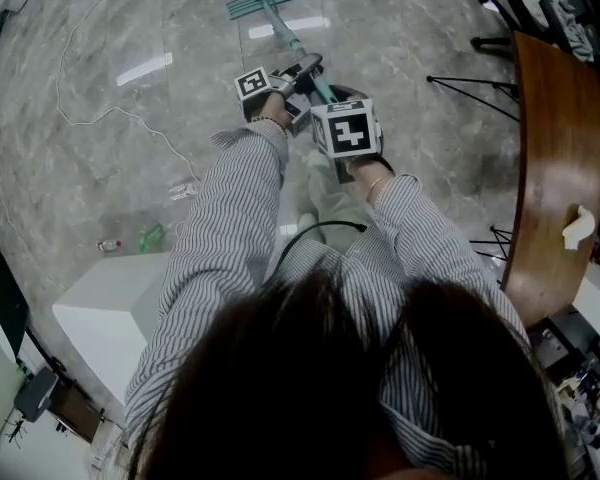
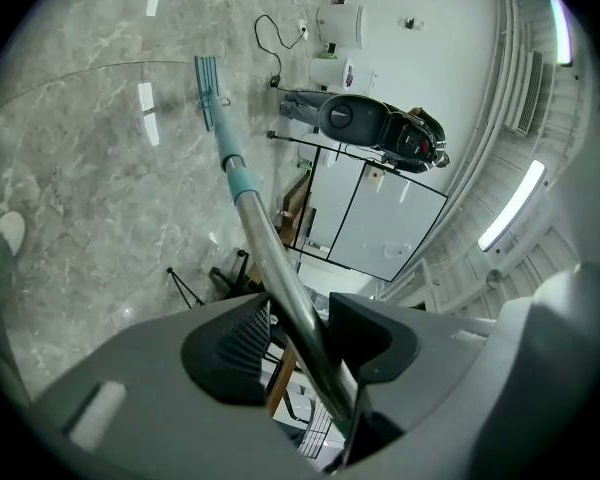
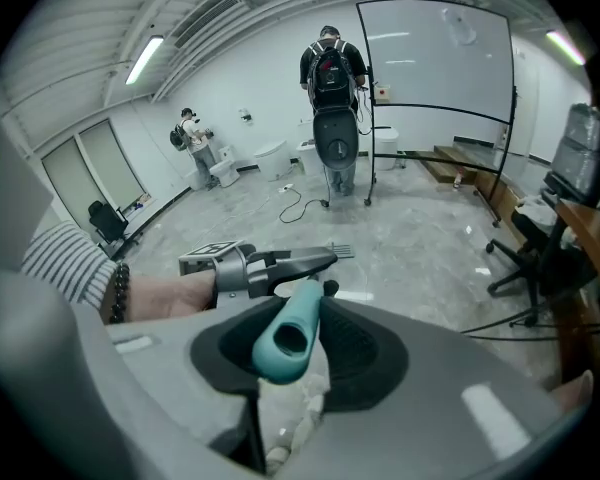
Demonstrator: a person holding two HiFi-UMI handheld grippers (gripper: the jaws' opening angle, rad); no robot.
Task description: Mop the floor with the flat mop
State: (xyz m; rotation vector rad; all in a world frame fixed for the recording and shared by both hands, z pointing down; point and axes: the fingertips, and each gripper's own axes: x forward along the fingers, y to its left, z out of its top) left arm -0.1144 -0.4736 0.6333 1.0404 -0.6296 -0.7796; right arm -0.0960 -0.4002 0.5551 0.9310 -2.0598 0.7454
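Your left claw point(image 2: 305, 333) clamps the metal shaft of the flat mop point(image 1: 264, 1), your right claw point(image 3: 292, 330) its teal handle end, its head resting on the floor point(image 1: 80, 148) ahead.

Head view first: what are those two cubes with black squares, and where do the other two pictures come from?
There is no robot: a person holds a two-jaw gripper in each hand, and the cubes are part of those. The head view looks down from the person's head. The other two cameras ride on the grippers, looking along their jaws. The left gripper is shut on the mop's metal shaft; the right gripper is shut on its teal handle end. The flat mop head rests on the grey marble floor. A wooden table stands at the right.
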